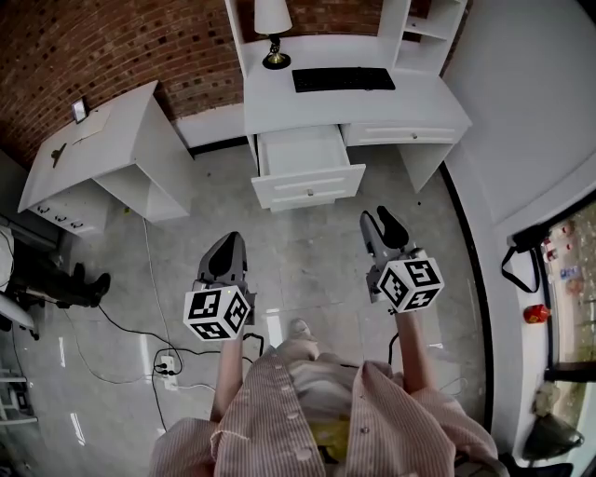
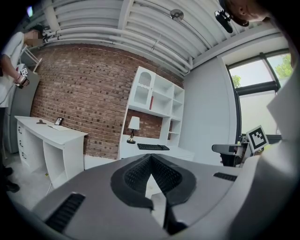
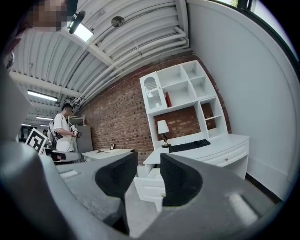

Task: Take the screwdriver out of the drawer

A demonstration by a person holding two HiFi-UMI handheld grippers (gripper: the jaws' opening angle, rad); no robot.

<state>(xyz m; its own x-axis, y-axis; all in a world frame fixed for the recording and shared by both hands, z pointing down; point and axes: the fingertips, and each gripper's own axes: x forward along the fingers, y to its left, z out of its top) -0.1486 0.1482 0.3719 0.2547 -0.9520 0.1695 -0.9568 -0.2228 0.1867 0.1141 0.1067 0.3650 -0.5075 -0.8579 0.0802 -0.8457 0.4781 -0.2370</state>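
The white desk (image 1: pixel 410 104) has one drawer (image 1: pixel 300 155) pulled open at its lower left; what shows of its inside is white, and I see no screwdriver in it. In the right gripper view the same open drawer (image 3: pixel 149 182) lies ahead, seen through the jaws. Both grippers hang over the floor, well short of the desk. My left gripper (image 1: pixel 228 244) has its jaw tips together, empty; the left gripper view shows the left gripper (image 2: pixel 150 158) closed at the tip. My right gripper (image 1: pixel 380 218) is open, and the right gripper (image 3: pixel 149 161) has nothing between its jaws.
A black keyboard (image 1: pixel 343 79) and a lamp (image 1: pixel 273 28) sit on the desk under white shelves. A second white desk (image 1: pixel 102 140) stands at the left. Cables and a power strip (image 1: pixel 166 365) lie on the floor at my left. A person (image 3: pixel 63 126) stands far off.
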